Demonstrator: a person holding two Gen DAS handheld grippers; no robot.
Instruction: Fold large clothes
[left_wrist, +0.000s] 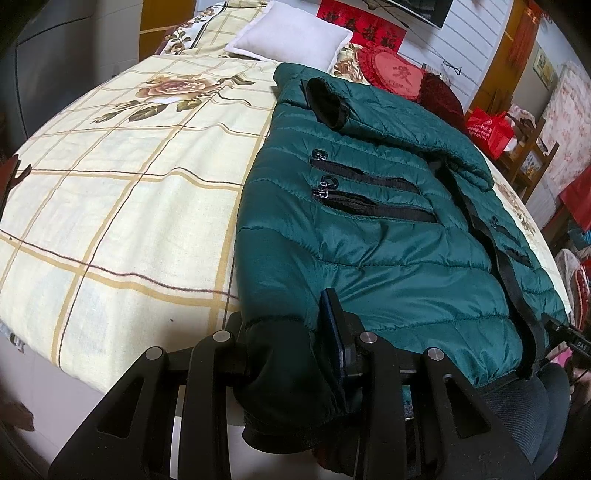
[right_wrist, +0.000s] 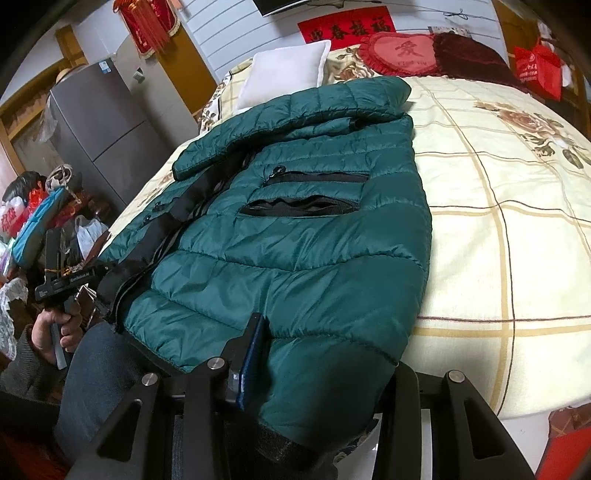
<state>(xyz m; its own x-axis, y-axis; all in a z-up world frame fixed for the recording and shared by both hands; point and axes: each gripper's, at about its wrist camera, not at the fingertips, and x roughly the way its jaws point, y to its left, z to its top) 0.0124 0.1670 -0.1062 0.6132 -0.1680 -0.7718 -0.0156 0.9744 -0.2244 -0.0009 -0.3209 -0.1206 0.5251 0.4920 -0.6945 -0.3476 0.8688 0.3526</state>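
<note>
Green quilted puffer jacket (left_wrist: 388, 236) lies front-up on the cream checked floral bedsheet (left_wrist: 122, 192), below the white pillow (left_wrist: 291, 35). Left gripper (left_wrist: 291, 354) and right gripper (right_wrist: 325, 365) each pinch its near hem corners.

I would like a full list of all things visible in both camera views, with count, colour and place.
puffer jacket: one, dark green, front up on the bed.
bedsheet: one, cream with checks and roses, over the bed.
pillow: one, white, at the head.
heart cushion: one, red, at the head.
dark cushion: one, maroon, beside the heart.
refrigerator: one, grey, beside the bed.
red bag: one, beyond the bed.
left gripper: black, shut on the hem corner.
right gripper: black, shut on the other hem corner.
hand: one, holding the left gripper's handle.
</note>
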